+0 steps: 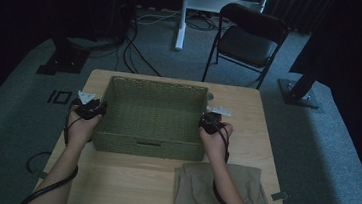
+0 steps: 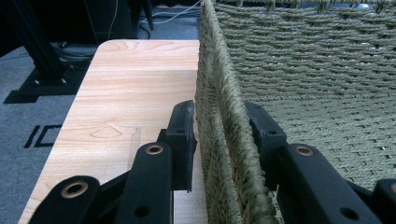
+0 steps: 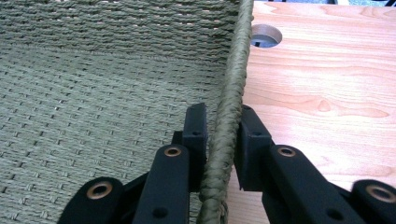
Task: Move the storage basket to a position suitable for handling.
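A woven basket [image 1: 152,117], set against the table's [image 1: 256,134] far edge, is clamped at both side rims by the left gripper [image 1: 89,109] and right gripper [image 1: 211,123], likely so it can be lifted evenly.

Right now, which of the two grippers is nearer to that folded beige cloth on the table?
Right. The right gripper clamps the basket's right wall, just beyond the folded cloth. The left gripper clamps the opposite wall, across the basket from it.
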